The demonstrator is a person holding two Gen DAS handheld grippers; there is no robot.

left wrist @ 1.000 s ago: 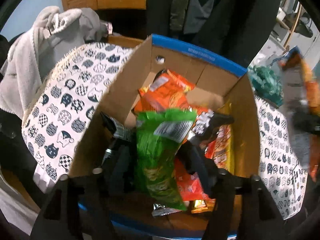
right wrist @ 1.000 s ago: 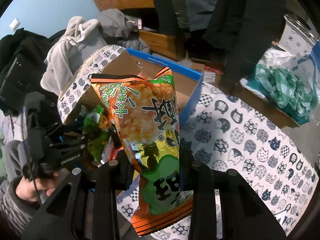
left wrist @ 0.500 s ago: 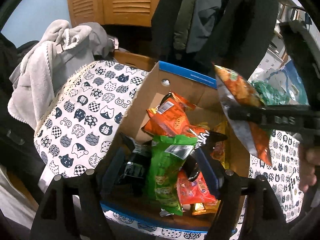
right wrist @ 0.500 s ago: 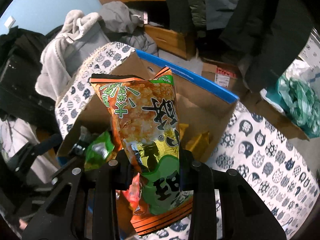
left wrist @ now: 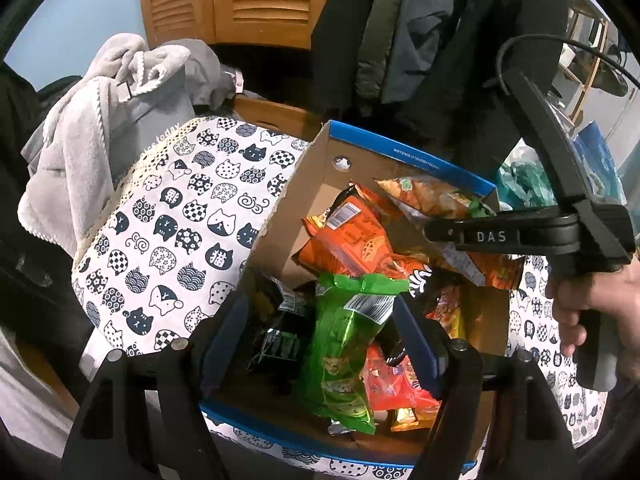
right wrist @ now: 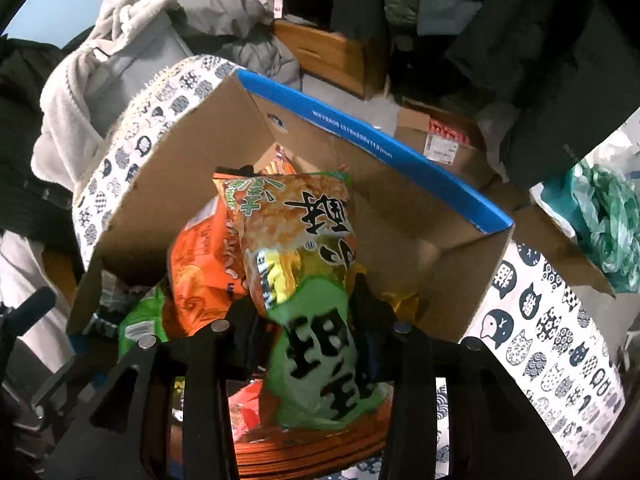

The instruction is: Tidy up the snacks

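Note:
An open cardboard box (left wrist: 400,152) with a blue rim holds several snack packs: orange ones (left wrist: 352,236), a black one (left wrist: 280,336) and a green bag (left wrist: 344,344) standing upright. My left gripper (left wrist: 320,332) is open just above the box's near end; the green bag stands loose between its fingers. An orange-and-green cracker bag (right wrist: 304,240) hangs tilted into the box (right wrist: 360,136). My right gripper (right wrist: 308,320) is around its lower half, jaws opening, with a gap on the left side. In the left wrist view this bag (left wrist: 432,200) sits at the box's far right corner.
The box stands on a cat-print cloth (left wrist: 180,220). A hand (left wrist: 600,308) grips the right tool's black body (left wrist: 560,236). A grey robe (left wrist: 100,120) lies at the left, dark coats (left wrist: 400,20) hang behind, and a teal plastic bag (right wrist: 608,216) lies at the right.
The right gripper carried the cracker bag left and down into the box, and the bag now tilts looser between its fingers. The left gripper drew back a little from the green bag.

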